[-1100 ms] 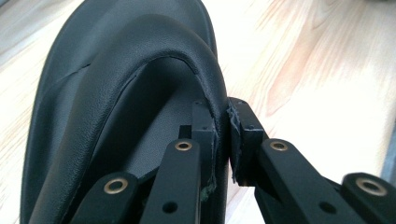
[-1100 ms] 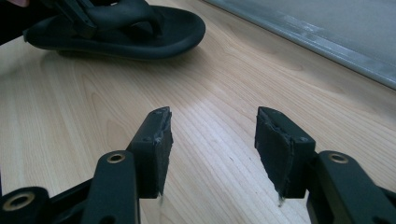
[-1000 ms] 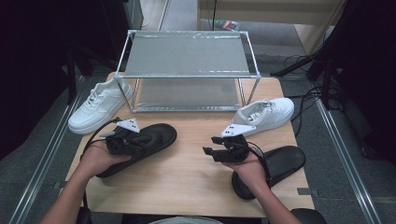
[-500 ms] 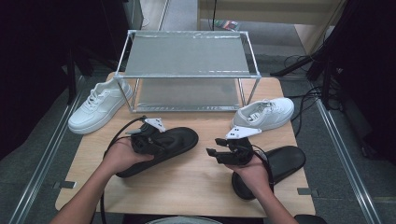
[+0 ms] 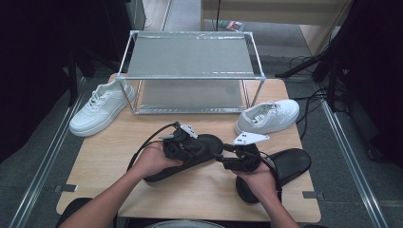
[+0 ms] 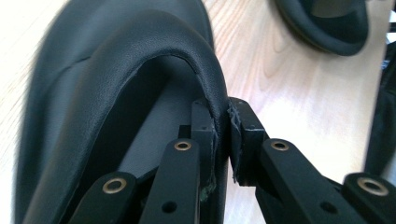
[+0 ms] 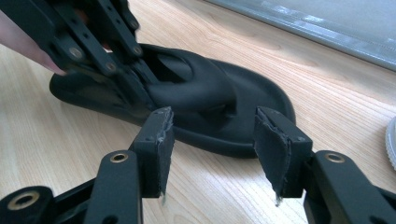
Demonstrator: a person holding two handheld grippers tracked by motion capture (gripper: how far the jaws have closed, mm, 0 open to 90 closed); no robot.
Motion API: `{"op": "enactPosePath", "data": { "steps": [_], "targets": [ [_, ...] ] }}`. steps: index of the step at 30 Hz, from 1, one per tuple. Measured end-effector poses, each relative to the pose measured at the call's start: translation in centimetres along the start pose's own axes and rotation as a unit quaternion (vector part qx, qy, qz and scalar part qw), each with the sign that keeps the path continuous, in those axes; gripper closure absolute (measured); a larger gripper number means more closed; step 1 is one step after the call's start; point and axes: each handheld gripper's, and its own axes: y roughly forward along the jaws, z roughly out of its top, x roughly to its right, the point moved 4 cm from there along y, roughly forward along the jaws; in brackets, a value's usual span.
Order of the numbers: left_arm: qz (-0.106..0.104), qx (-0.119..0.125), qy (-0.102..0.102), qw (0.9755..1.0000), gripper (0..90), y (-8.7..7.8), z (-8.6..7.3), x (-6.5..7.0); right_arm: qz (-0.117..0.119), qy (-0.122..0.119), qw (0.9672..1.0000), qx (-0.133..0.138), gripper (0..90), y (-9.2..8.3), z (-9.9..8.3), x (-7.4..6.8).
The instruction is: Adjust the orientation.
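**Left gripper clamps a black slide as the right one faces its toe**

The left gripper (image 5: 183, 142) has its jaws pinched tight on the strap edge of a black slide sandal (image 6: 116, 93), which rests on the wooden table (image 5: 109, 156) near its middle. The right gripper (image 7: 210, 144) holds its jaws apart with nothing between them; they have just been closing a little, and the sandal's toe lies just beyond the pads. A second black slide (image 5: 285, 166) lies by the right hand (image 5: 259, 178), near the table's right edge. Farther back stands a two-tier metal shoe rack (image 5: 190, 52), both shelves bare. One white sneaker (image 5: 102, 107) sits left of it, another white sneaker (image 5: 268, 116) at its right front corner. Dark floor and cables surround the table.
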Motion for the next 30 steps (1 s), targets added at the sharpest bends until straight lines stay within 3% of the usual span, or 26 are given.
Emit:
{"op": "enactPosePath", "data": {
  "steps": [5,8,10,14,18,20,21,25,30],
  "targets": [
    [-0.008,0.003,0.006,0.9999,81.1,0.7,-0.2,-0.3,-0.002,-0.002,1.0,-0.007,52.3,0.3,-0.3,0.0],
    [-0.006,0.017,0.013,0.9998,66.6,0.3,-0.3,-0.4,0.0,0.0,0.9999,-0.011,52.4,0.7,-0.3,0.0],
    [0.006,0.021,0.022,0.9995,62.0,-0.5,-0.4,-0.3,0.005,0.006,0.9999,-0.012,53.0,0.8,-0.3,0.0],
    [0.004,0.032,0.017,0.9993,58.5,-1.8,-0.7,-0.4,0.006,0.008,0.9999,-0.012,55.6,1.0,-0.3,-0.2],
    [0.025,0.047,0.012,0.9985,56.5,-4.5,-2.4,-1.8,0.011,0.008,0.9998,-0.013,61.1,1.6,-0.4,-0.7],
    [0.034,0.052,0.004,0.9981,59.0,-5.0,-2.9,-2.3,0.018,0.009,0.9996,-0.019,63.2,2.0,-0.5,-1.0],
    [0.044,0.059,-0.014,0.9972,60.9,-6.0,-3.9,-3.5,0.019,0.007,0.9995,-0.022,64.9,2.2,-0.5,-1.2],
    [0.05,0.061,-0.04,0.9961,76.7,-7.4,-5.6,-5.3,0.024,-0.005,0.9994,-0.024,73.4,2.8,-0.4,-1.8],
    [0.055,0.054,-0.043,0.9961,90.0,-7.5,-7.1,-7.0,0.04,-0.02,0.9985,-0.031,86.8,3.7,-0.1,-2.8]
  ]
}}
